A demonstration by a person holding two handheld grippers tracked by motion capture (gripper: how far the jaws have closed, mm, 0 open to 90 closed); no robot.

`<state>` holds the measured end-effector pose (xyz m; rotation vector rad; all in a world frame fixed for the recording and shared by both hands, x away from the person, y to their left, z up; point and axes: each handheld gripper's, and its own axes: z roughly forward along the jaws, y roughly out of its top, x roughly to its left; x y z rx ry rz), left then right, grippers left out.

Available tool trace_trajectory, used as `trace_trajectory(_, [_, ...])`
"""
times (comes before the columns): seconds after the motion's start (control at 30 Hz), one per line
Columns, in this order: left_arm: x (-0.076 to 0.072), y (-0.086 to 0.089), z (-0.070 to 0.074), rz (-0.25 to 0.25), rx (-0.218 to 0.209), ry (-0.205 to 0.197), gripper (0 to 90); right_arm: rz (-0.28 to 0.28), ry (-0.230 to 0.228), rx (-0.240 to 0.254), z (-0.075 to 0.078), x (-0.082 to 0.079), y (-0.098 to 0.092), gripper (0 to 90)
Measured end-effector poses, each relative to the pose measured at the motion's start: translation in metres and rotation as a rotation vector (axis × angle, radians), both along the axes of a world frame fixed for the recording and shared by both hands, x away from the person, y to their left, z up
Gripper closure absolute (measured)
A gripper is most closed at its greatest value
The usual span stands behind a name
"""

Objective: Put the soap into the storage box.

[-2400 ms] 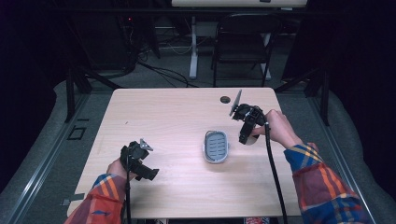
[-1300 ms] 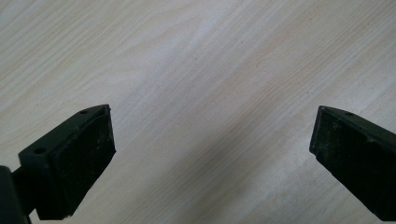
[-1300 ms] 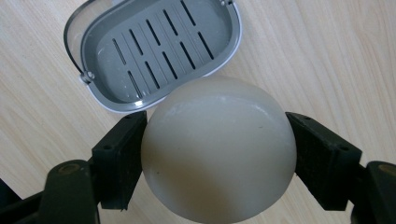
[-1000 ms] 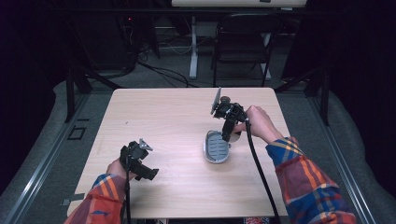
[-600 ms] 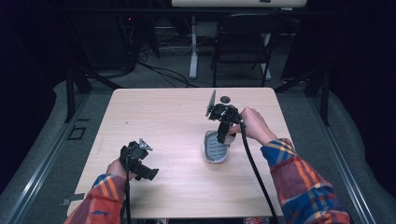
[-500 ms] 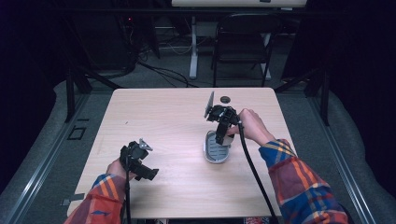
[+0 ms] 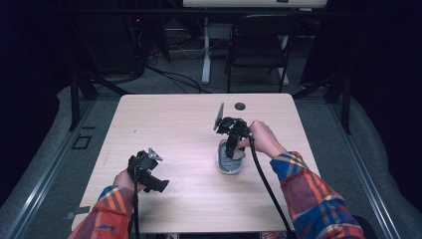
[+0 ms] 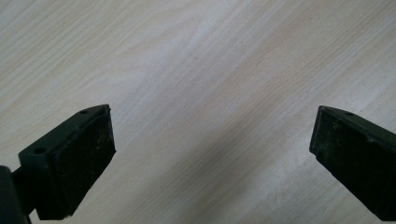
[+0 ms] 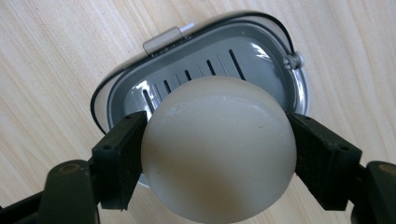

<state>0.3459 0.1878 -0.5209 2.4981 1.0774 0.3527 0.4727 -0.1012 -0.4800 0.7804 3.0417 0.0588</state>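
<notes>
There is one light wooden rectangular table (image 7: 164, 124), and it has one small dark round hole (image 7: 240, 106) near its far edge. On the table lies one grey oval plastic soap dish with a slotted insert (image 9: 261, 60), and the slots that show in the right gripper view number about seven, some partly hidden. There is one cream-white rounded bar of soap (image 9: 218, 148). Two black hand-held two-jaw grippers are counted: the left gripper (image 7: 160, 185) and the right gripper (image 7: 230, 152), each with one black cable. Behind the table stands one dark folding chair (image 7: 259, 47). Two plaid sleeves come in from the bottom of the high view.
</notes>
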Motion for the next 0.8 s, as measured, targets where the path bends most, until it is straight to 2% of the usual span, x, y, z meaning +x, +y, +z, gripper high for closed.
trace_trajectory(0.4, [0.0, 0.0, 0.0, -0.001, 0.0, 0.0, 0.1, 0.005, 0.005, 0.0, -0.01, 0.0, 0.002, 23.9])
trace_trajectory(0.8, [0.0, 0.0, 0.0, -0.003, 0.001, -0.002, 0.2, 0.0, 0.024, 0.024, -0.019, 0.003, -0.001, 23.7])
